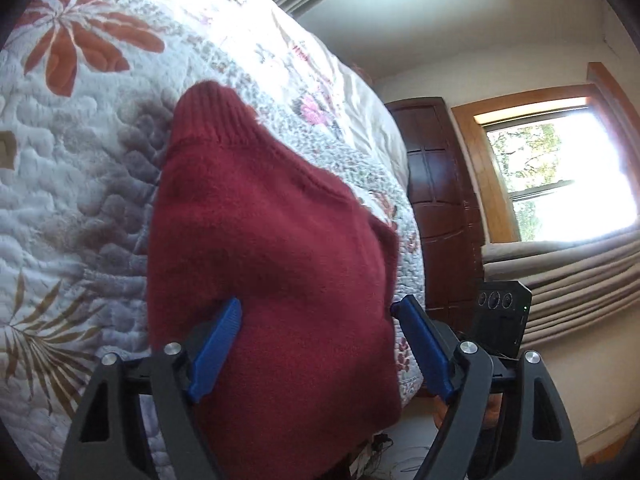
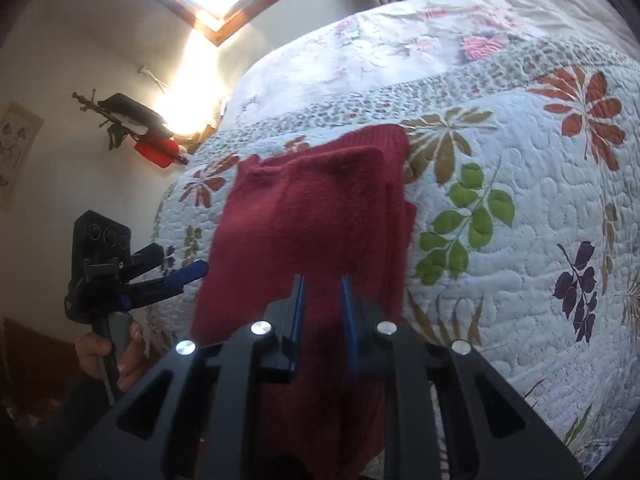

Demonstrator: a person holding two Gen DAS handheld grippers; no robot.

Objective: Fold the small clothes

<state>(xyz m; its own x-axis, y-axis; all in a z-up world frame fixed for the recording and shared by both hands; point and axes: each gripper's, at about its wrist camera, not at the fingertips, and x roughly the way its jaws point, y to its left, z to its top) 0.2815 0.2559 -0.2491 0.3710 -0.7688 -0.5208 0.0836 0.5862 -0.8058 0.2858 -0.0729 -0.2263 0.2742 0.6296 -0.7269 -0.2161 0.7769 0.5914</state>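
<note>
The right gripper (image 2: 323, 280) has its blue jaws narrowed on the near edge of the red sweater (image 2: 312, 232); the grip itself is hidden. The left gripper (image 1: 320, 312) spreads wide over the sweater, which lies on the floral quilt (image 2: 520, 208) of the bed. No writing is readable.

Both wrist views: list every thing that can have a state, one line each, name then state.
red sweater: folded over on itself, lying on the quilt, near end hanging off the bed edge.
left gripper: open, fingers spread either side of the sweater.
right gripper: fingers nearly closed on a fold of the sweater.
quilt: spread flat over the bed.
wooden door: closed.
window: uncovered, daylight coming in.
</note>
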